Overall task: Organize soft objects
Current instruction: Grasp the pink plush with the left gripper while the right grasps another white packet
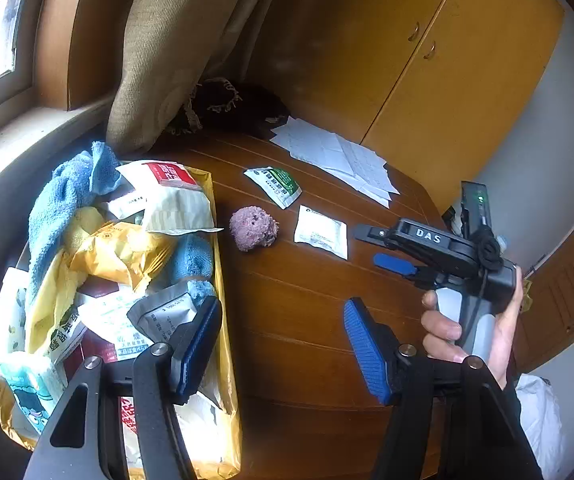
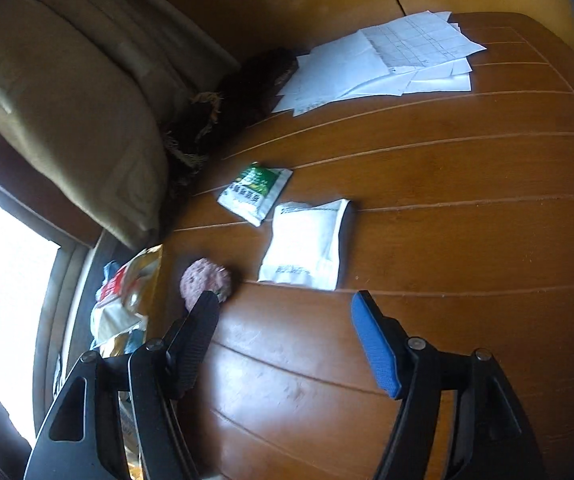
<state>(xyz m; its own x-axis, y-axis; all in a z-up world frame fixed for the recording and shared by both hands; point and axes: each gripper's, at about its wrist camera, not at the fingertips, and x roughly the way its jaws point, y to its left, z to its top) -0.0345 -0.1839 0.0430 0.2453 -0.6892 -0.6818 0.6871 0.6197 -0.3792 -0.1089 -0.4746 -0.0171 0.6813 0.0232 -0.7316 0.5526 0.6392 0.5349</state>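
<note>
A pink fuzzy ball (image 1: 253, 228) lies on the brown wooden table (image 1: 299, 304), with a green-and-white packet (image 1: 275, 186) and a white packet (image 1: 321, 232) nearby. A gold box (image 1: 218, 256) at the left is heaped with packets and a blue towel (image 1: 67, 200). My left gripper (image 1: 283, 308) is open over bare table beside the box, holding nothing. My right gripper (image 2: 285, 300) is open and empty, and its left fingertip (image 2: 207, 308) stands just in front of the pink ball (image 2: 207, 278). The white packet (image 2: 307, 244) lies just ahead, the green packet (image 2: 255, 192) farther on.
Loose white papers (image 1: 339, 156) lie at the table's far side. A tan curtain (image 1: 175, 40) hangs over a dark fringed cloth (image 1: 227, 104). Yellow cupboard doors (image 1: 427, 60) stand behind. A hand (image 1: 447, 332) carries the right gripper (image 1: 379, 246) at the table's right.
</note>
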